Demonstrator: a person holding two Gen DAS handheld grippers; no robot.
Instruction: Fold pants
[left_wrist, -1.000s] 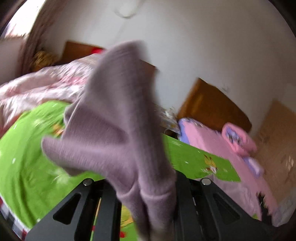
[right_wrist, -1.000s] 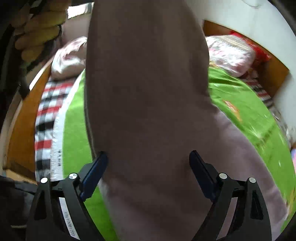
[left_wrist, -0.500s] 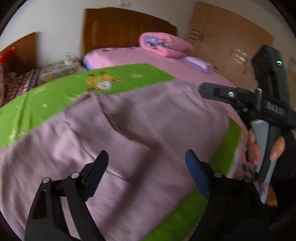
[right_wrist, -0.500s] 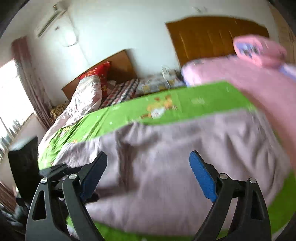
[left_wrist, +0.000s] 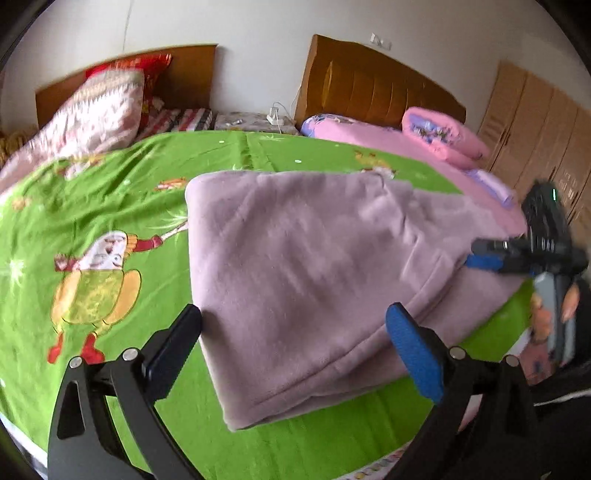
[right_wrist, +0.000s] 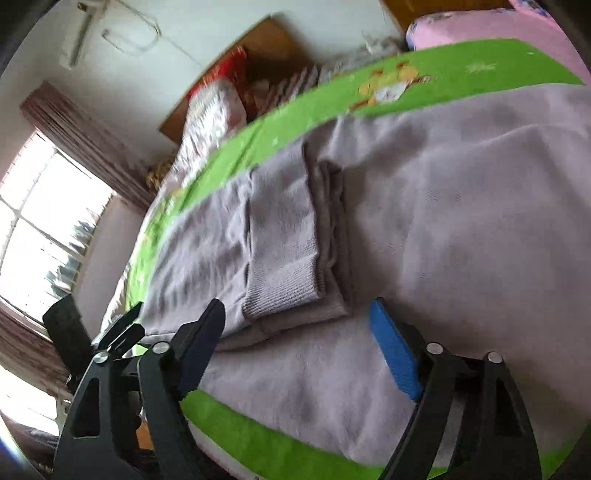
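The pants (left_wrist: 295, 280) lay across the green bed sheet (left_wrist: 92, 192), filling the centre and right of the left wrist view. They appeared folded over at least once: a straight doubled edge ran down the left side, and layered hems showed at the lower centre. In the right wrist view the ribbed cuffs (right_wrist: 284, 280) sat stacked on the broader cloth at centre frame, so the leg ends seemed to be brought up over the body of the garment. By my reading one fold was done and at least one more, plus some smoothing, remained; the right part looked loosely draped rather than squared.

The cloth was a soft, fleecy mauve knit, thick and matte, with ribbed cuffs and rounded folds. The sheet was smooth printed cotton with a cartoon figure (left_wrist: 96, 288).

The left hand-held gripper (left_wrist: 293, 332) had its jaws wide apart, holding nothing, poised over the near edge of the pants. The right hand-held gripper (right_wrist: 295, 332) was likewise spread, empty, just before the cuffs; its tip also showed at the right edge of the left wrist view, beside the cloth.
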